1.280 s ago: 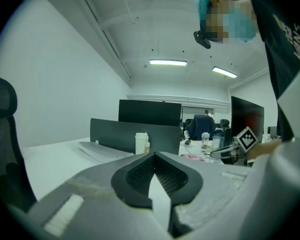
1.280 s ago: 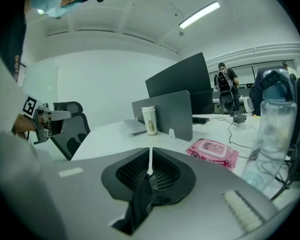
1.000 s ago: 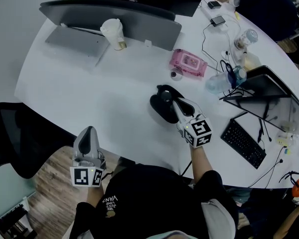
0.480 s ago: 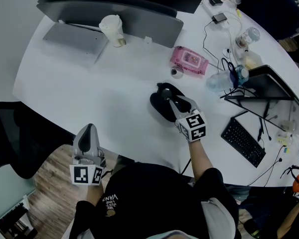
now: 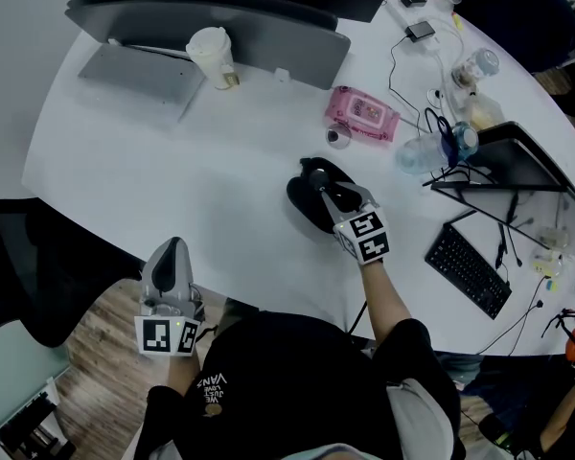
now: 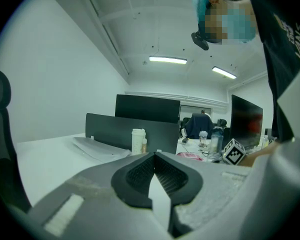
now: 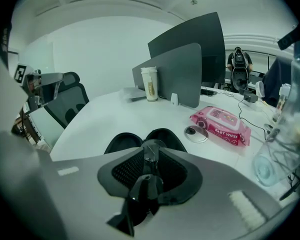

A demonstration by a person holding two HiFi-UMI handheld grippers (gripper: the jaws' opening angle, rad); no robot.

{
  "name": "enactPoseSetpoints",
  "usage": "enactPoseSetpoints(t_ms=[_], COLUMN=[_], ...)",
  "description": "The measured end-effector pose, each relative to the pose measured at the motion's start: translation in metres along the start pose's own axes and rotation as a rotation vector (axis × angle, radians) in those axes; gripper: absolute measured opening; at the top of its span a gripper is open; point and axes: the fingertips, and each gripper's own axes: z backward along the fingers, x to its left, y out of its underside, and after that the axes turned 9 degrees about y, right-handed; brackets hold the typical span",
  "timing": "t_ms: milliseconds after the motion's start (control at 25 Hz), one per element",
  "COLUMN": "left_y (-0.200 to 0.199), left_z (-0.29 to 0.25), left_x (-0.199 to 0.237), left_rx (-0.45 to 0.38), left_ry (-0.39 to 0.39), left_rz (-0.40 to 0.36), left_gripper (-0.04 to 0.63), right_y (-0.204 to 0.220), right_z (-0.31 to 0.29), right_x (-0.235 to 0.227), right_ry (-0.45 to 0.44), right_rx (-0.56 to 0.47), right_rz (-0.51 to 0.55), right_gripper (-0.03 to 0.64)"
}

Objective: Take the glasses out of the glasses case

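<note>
My right hand-held gripper (image 7: 150, 160) pinching glasses (image 7: 141, 191) just over open glasses case (image 5: 305, 211) on surface (image 5: 172, 161). My left hand-held gripper (image 6: 154, 156) pressed together, empty, off surface edge. Risk: narrow pinch slips, or frame snags unheld case and drags it.

White curved table (image 5: 125, 161). Near front edge: black glasses case (image 5: 302, 204), open, both halves lying flat. Just beyond it: small round disc (image 5: 338, 139), pink wipes pack (image 5: 361, 113) beside disc. Far side: grey partition (image 5: 220, 27), white cup (image 5: 211, 54) in front. Right side: keyboard (image 5: 468, 273), clear bottle (image 5: 419, 156).
</note>
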Motion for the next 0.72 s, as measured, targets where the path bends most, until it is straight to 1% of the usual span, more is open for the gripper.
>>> enactPoseSetpoints(t_ms=[360,560,640,720], left_y=[0.002,0.002,0.002,0.003], left_z=[0.0,-0.002,-0.002,-0.002], left_x=[-0.001,-0.002,-0.002,-0.002], left_rx=[0.006,0.004,0.005,0.008], left_ry=[0.0,0.005,0.006,0.004], left_rz=[0.001,0.001,0.001,0.003], left_gripper=[0.002,0.0,0.002,0.001], right_y=[0.011,0.014,0.015,0.016], right_z=[-0.01,-0.013,-0.013,-0.013], right_x=[-0.002,-0.005,-0.004,-0.004], right_ry=[0.006,0.02,0.023,0.025], right_rx=[0.054,0.079,0.095,0.112], right_rz=[0.057,0.086,0.091,0.097], right_gripper=[0.084,0.054,0.022,0.018])
